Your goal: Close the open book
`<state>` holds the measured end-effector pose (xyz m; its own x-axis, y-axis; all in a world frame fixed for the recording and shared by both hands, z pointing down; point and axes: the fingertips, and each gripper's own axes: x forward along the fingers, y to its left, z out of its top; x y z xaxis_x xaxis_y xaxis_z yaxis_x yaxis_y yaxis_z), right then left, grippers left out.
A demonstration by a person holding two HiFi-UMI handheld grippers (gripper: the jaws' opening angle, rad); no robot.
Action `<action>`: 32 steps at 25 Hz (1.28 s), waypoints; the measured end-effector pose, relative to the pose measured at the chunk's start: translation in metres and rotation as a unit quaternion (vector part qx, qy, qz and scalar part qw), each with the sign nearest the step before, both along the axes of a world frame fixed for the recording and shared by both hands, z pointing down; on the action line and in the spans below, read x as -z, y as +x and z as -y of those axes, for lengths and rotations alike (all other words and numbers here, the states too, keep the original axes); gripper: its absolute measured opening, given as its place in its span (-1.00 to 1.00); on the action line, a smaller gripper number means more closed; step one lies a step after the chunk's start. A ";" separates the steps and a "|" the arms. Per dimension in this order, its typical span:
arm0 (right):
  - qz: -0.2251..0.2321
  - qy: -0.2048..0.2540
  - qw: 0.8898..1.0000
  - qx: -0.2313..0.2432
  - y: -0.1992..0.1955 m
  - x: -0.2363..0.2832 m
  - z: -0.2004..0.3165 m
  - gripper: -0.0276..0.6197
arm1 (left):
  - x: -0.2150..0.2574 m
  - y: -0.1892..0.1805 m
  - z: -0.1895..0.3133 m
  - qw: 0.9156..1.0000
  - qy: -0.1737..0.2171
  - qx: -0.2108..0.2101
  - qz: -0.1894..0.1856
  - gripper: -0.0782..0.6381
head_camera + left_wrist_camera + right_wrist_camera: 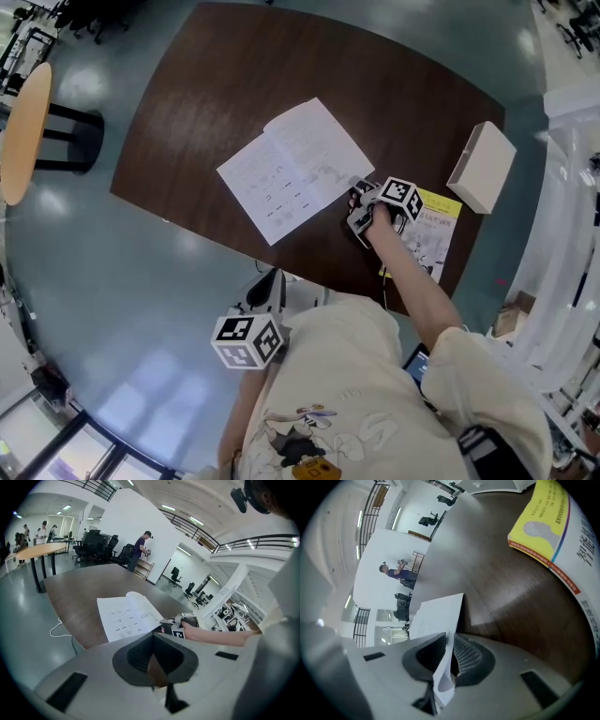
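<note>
The open book (295,169) lies flat with white printed pages on the dark brown table (234,84). My right gripper (361,202) is at the book's near right corner. In the right gripper view a lifted page (438,613) runs between the two pads, and my right gripper (447,660) is shut on its edge. My left gripper (265,289) hangs off the table's near edge, close to the person's body. In the left gripper view its jaws (152,660) are shut with nothing in them, and the book (126,616) and the right gripper (176,623) lie ahead.
A yellow and white booklet (427,230) lies just right of the right gripper, also visible as the booklet (553,522) up close. A white box (483,167) stands at the table's right edge. A round wooden table (23,131) stands far left. A person (140,550) stands at the back wall.
</note>
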<state>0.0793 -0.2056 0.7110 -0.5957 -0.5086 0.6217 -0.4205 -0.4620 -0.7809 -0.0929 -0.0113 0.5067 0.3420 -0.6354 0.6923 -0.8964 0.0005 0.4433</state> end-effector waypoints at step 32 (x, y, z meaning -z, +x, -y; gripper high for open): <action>-0.030 0.205 0.867 0.454 -0.168 0.081 -0.147 -0.44 | 0.013 -0.024 -0.031 0.999 0.040 0.025 -0.018 -0.76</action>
